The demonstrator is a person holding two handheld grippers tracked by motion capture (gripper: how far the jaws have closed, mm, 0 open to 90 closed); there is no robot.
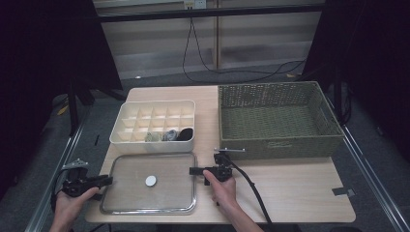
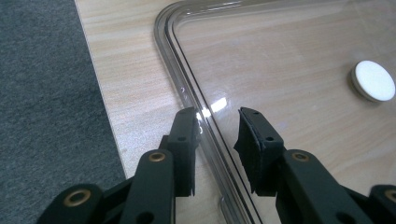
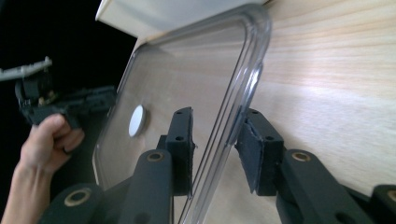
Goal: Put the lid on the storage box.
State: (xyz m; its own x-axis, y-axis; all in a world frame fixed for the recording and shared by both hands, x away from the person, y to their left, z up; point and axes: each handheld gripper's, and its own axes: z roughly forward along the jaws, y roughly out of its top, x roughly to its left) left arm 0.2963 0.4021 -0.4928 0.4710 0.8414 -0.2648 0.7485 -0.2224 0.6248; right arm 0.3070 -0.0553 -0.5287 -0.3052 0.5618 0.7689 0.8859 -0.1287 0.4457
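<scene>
Wooden table [image 1: 290, 188], clear lid [image 1: 130, 193], no writing legible

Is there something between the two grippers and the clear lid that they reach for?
Nothing visible. The left gripper has its jaws astride the left rim of the clear lid, and the right gripper is astride the right rim. The jaws are apart and not pressing.

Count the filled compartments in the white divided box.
3: grey-green bundle, grey bundle and black bundle, side by side in the near row of the box. The near wall may hide more.
</scene>
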